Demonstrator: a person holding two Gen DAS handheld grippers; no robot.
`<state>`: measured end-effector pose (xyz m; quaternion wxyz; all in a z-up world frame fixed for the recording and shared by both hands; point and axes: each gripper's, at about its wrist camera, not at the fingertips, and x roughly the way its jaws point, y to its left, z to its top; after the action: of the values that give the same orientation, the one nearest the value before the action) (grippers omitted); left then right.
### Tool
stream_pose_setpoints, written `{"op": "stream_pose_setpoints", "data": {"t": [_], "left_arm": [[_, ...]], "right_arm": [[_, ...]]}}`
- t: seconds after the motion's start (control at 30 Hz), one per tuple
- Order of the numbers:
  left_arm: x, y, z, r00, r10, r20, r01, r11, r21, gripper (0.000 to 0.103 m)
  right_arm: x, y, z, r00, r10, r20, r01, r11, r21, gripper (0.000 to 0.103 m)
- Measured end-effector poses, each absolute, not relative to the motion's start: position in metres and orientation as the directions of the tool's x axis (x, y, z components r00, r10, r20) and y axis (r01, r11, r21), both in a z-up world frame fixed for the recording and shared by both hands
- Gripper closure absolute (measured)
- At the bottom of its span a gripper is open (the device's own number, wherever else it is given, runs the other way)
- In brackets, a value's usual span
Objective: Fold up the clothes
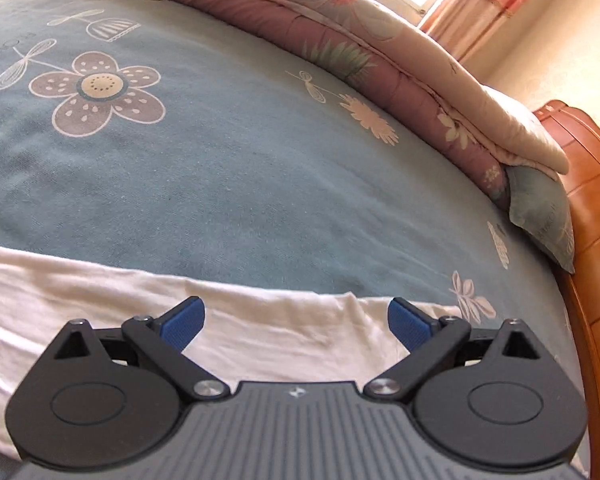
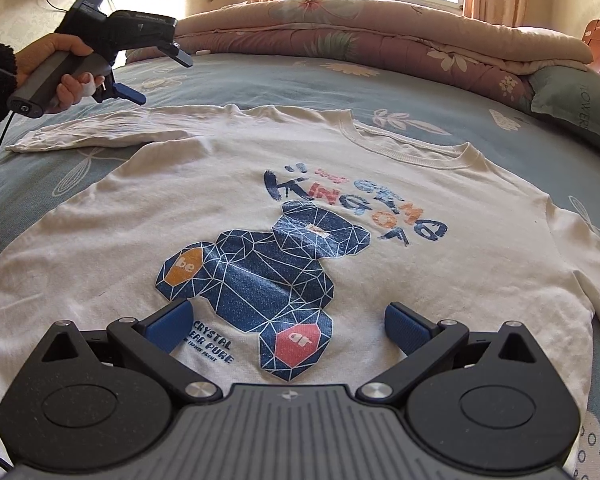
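Bare bedsheet (image 2: 260, 80) lies open beyond the shirt (image 2: 148, 208); a folded quilt (image 2: 380, 40) blocks its far edge.

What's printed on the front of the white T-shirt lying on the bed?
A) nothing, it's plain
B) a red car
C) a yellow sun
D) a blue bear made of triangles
D: the T-shirt lies face up on the bed, and its chest shows a dark blue bear drawn in angular facets, with coloured lettering above it.

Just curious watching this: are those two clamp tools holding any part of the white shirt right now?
No. Both the left gripper and right gripper are open over the T-shirt, holding nothing.
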<state>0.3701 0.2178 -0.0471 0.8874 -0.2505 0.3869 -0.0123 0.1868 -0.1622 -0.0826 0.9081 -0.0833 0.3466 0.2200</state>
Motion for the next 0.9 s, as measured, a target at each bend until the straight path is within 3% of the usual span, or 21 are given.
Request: {"op": "stream_pose_setpoints", "data": {"t": [0.17,0.3,0.57,0.77,0.9], "left_arm": [[0.323,0.231,-0.070,0.649,-0.214,-0.730,-0.237,0.855,-0.461,0.005],[0.291,0.244,-0.070,0.660,-0.255,-0.707,-0.211,0.840,-0.500,0.005],[0.312,0.251,-0.054,0.709,-0.189,-0.680,-0.243,0.839,-0.487,0.005],[0.298,0.275,-0.077,0.666,-0.113,-0.737,-0.367,0.811,-0.456,0.005],[0.286,0.287,-0.060,0.663,-0.099,-0.742,-0.365,0.823,-0.436,0.005]], "right_arm": [[0.186,-0.162,-0.083,0.666,0.339,-0.665,-0.453,0.892,0.001,0.000],[0.185,-0.162,-0.083,0.667,0.338,-0.664,-0.452,0.892,0.000,0.000],[0.186,-0.162,-0.083,0.666,0.341,-0.664,-0.453,0.891,0.003,0.000],[0.186,-0.161,-0.082,0.663,0.335,-0.669,-0.451,0.892,0.000,0.000],[0.185,-0.161,-0.082,0.659,0.336,-0.673,-0.454,0.891,0.001,0.000]]}}
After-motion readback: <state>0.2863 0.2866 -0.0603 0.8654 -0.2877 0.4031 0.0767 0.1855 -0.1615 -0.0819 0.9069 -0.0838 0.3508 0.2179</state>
